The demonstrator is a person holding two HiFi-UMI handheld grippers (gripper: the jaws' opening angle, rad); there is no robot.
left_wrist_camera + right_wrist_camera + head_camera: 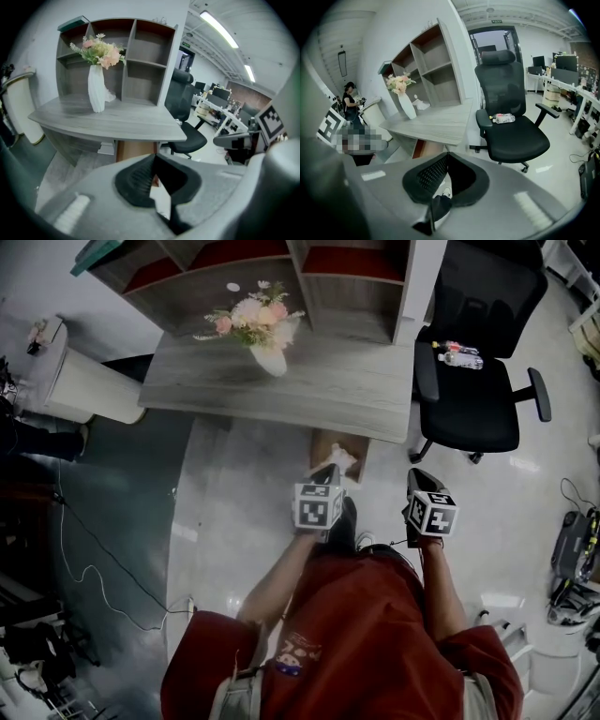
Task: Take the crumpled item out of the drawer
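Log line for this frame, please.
phase: pre-grasp | left gripper: shut, empty | right gripper: shut, empty | crumpled item: in open drawer

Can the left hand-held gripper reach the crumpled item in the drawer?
Probably yes: the drawer is open, the crumpled item lies exposed ahead of the left hand-held gripper, though its jaws are shut.

Whitish crumpled item lying bunched in drawer; drawer brown, pulled open beneath desk edge.

Ceiling strip lights at far right give soft, even light, the floor shows pale glare, and both gripper views warp into dark edges.
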